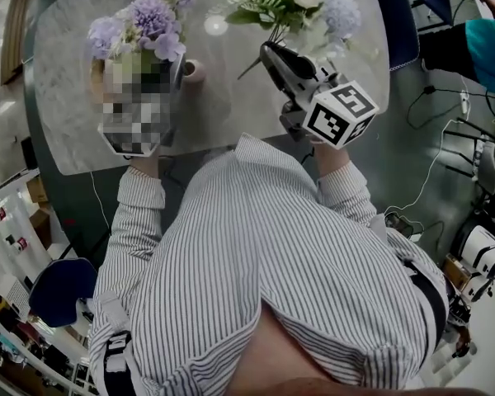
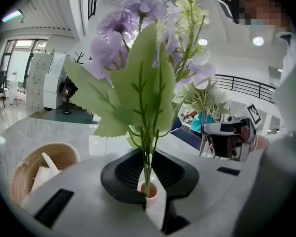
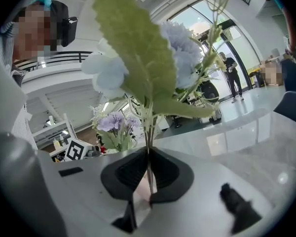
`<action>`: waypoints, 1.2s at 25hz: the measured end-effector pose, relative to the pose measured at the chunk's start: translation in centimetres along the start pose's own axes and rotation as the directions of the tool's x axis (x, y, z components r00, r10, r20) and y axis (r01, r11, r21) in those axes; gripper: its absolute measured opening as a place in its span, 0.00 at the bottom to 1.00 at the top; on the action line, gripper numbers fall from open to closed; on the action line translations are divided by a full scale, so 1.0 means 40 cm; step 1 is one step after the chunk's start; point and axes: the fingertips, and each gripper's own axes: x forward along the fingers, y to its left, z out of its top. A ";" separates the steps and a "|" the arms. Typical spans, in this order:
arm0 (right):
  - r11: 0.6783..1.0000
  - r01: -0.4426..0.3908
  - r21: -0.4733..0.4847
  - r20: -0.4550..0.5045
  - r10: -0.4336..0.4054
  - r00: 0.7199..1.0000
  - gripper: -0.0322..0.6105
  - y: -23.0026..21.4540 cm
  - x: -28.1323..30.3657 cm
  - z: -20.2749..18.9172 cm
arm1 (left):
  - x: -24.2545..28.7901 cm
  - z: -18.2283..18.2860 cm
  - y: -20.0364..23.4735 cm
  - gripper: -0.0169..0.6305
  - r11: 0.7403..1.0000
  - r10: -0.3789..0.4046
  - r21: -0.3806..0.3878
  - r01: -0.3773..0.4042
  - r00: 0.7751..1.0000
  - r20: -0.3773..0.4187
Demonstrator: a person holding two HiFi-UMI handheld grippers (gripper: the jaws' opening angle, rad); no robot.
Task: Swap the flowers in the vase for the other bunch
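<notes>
Pale marble table (image 1: 223,114) underneath, left gripper (image 2: 147,172) fingers clamp purple bunch (image 2: 113,48) stems, right gripper (image 3: 149,174) fingers clamp blue bunch (image 3: 185,48) stems

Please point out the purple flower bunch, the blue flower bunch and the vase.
purple flower bunch (image 1: 153,15): head view, a bloom
blue flower bunch (image 3: 180,48): right gripper view, a bloom
vase (image 2: 155,190): left gripper view, its rim

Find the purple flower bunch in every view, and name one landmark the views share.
Head view: upper left, the purple flower bunch.
Left gripper view: centre and top, stems gripped by the left gripper.
Right gripper view: small, left of centre, beyond the jaws.
Shared landmark: the white marble table, in all three views.
</notes>
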 end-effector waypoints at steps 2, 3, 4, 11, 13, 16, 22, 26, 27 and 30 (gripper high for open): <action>1.000 0.000 0.007 -0.007 0.000 1.000 0.09 0.001 0.001 -0.013 | 0.004 -0.015 0.003 0.10 1.000 0.006 0.006 -0.006 1.000 -0.013; 1.000 -0.001 0.011 -0.009 0.001 1.000 0.09 -0.001 0.000 -0.017 | 0.008 -0.021 0.003 0.10 1.000 0.008 0.010 -0.008 1.000 -0.018; 1.000 -0.001 0.014 -0.010 0.001 1.000 0.09 -0.001 0.000 -0.020 | 0.011 -0.026 0.003 0.10 1.000 0.010 0.011 -0.010 1.000 -0.022; 1.000 0.008 0.030 -0.023 -0.007 1.000 0.09 -0.013 -0.003 -0.050 | 0.024 -0.062 0.000 0.12 1.000 0.013 -0.005 -0.014 0.999 -0.032; 0.999 0.009 0.033 -0.026 -0.009 1.000 0.09 -0.015 -0.004 -0.055 | 0.032 -0.071 -0.006 0.15 1.000 0.005 -0.005 -0.005 0.999 -0.042; 0.999 0.012 0.041 -0.028 -0.011 1.000 0.09 -0.015 -0.007 -0.060 | 0.040 -0.079 -0.014 0.17 1.000 -0.007 -0.005 0.006 0.999 -0.053; 0.998 0.024 0.057 -0.032 -0.022 0.999 0.10 -0.023 -0.009 -0.076 | 0.050 -0.099 -0.010 0.18 1.000 -0.012 -0.014 0.011 0.998 -0.062; 0.998 0.029 0.060 -0.029 -0.027 0.999 0.10 -0.023 -0.013 -0.080 | 0.050 -0.100 -0.009 0.21 1.000 -0.007 -0.011 0.006 0.998 -0.058; 0.998 0.029 0.061 -0.030 -0.027 0.999 0.09 -0.023 -0.013 -0.080 | 0.049 -0.098 -0.008 0.22 1.000 -0.003 -0.009 0.003 0.998 -0.056; 0.998 0.024 0.063 -0.030 -0.023 0.999 0.09 -0.019 -0.012 -0.082 | 0.045 -0.095 0.002 0.24 1.000 0.014 -0.009 -0.014 0.999 -0.052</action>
